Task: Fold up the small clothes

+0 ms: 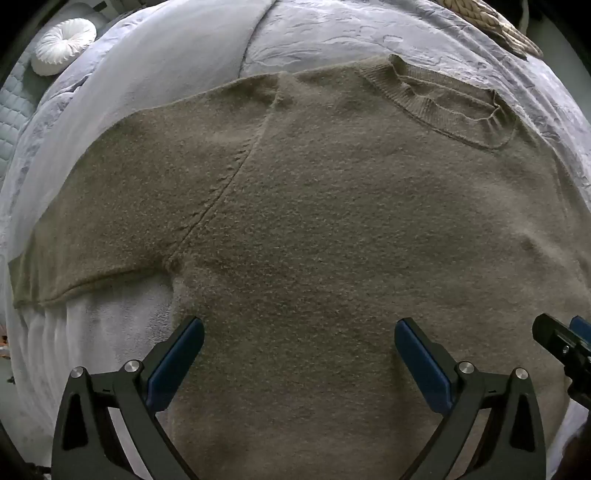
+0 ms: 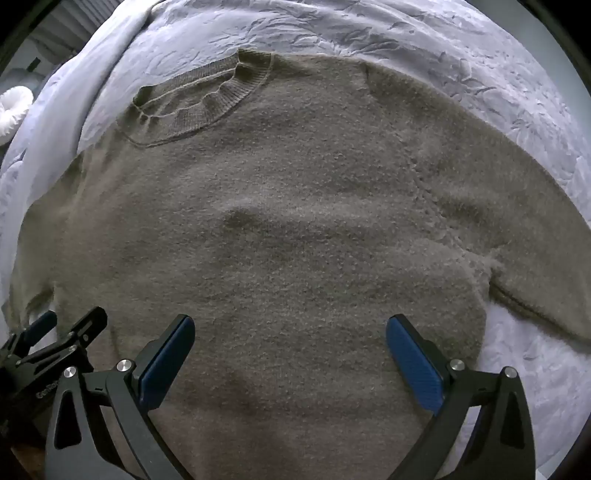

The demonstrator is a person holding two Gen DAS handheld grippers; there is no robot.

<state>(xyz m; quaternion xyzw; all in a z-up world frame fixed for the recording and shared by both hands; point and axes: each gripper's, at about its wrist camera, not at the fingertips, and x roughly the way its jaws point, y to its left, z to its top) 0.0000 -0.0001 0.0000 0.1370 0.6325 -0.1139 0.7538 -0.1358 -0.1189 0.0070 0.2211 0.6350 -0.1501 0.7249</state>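
An olive-brown knitted sweater point(image 1: 314, 206) lies spread flat on a pale bed cover, its ribbed collar point(image 1: 443, 99) at the far side. One sleeve point(image 1: 110, 206) runs out to the left in the left wrist view, the other sleeve point(image 2: 517, 229) to the right in the right wrist view. My left gripper point(image 1: 299, 332) hangs open over the sweater's lower left body, nothing between its blue pads. Over the lower right body point(image 2: 295, 240), my right gripper point(image 2: 290, 328) is open too, its pads bare. Each gripper shows at the other view's edge.
The bed is covered by a light grey crinkled duvet point(image 2: 406, 40) and a smooth pale blanket point(image 1: 177, 62). A round white cushion point(image 1: 62, 44) lies at the far left, a woven mat or basket point(image 1: 495, 22) at the far right.
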